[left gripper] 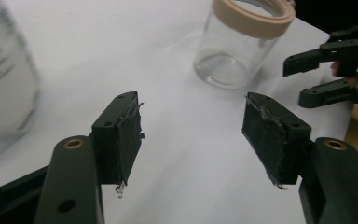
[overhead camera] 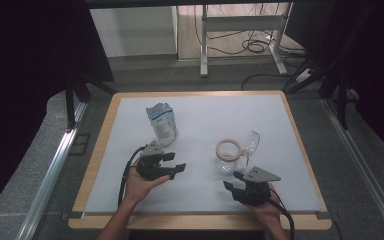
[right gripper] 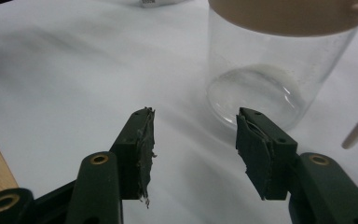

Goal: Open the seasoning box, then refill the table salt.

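Note:
A clear glass jar (overhead camera: 228,156) with a beige rim stands open on the white mat, right of centre, and a clear lid (overhead camera: 251,142) leans up at its right side. A white and blue bag (overhead camera: 162,122) stands upright to the left and farther back. My left gripper (overhead camera: 176,162) lies level in front of the bag, pointing right toward the jar (left gripper: 233,51), open with nothing between its jaws (left gripper: 192,100). My right gripper (overhead camera: 231,180) sits just in front of the jar (right gripper: 270,70), open and empty (right gripper: 194,114).
The white mat (overhead camera: 280,125) covers a wooden table (overhead camera: 300,135) with a bare rim. In the left gripper view the bag (left gripper: 4,70) is blurred at the left and the right gripper (left gripper: 294,83) shows at the far right. Beyond the table are desk legs and cables (overhead camera: 252,45).

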